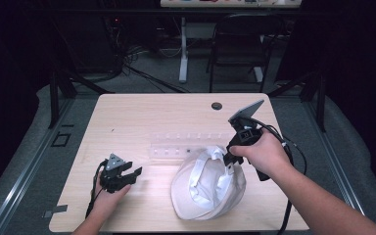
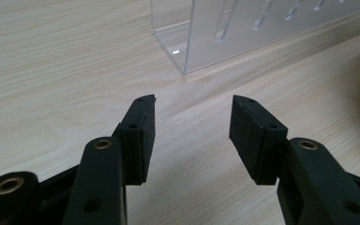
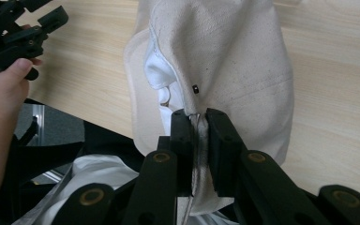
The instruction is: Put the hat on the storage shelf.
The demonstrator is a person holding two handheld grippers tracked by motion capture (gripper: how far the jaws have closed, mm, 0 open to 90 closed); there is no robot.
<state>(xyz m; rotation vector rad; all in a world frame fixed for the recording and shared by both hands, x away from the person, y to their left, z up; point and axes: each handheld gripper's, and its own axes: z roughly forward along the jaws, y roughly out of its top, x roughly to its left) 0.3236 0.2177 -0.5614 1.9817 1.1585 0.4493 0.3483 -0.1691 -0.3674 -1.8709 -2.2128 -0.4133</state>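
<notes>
The white cap [image 1: 208, 183] lay on the near half of the desk [image 1: 142, 110], a little right of the middle, turned so that its pale lining faced up. The right gripper [image 1: 228, 157] was at the cap's far right edge, and its fingers [image 3: 182, 140] were closed tight on a fold of the cloth, with the fabric pinched flat between the two black pads. Seen from along that gripper, the cap's crown spread away from the pinch over the wood, a small dark eyelet [image 3: 195, 88] showing in the cloth just beyond the fingertips. The person's right hand [image 1: 264, 154] wrapped the handle, and a cable [image 1: 293, 147] trailed off beside the wrist.

The left gripper [image 1: 129, 174] sat well apart from the cap, at the near left of the desk, held low over the wood in the person's left hand [image 1: 108, 198]. Its fingers [image 2: 140, 136] stood wide apart with nothing between them but bare desk. Just beyond them stood a clear acrylic rack [image 2: 243, 33] with slots in it; from above it ran across the middle of the desk, behind the cap.
</notes>
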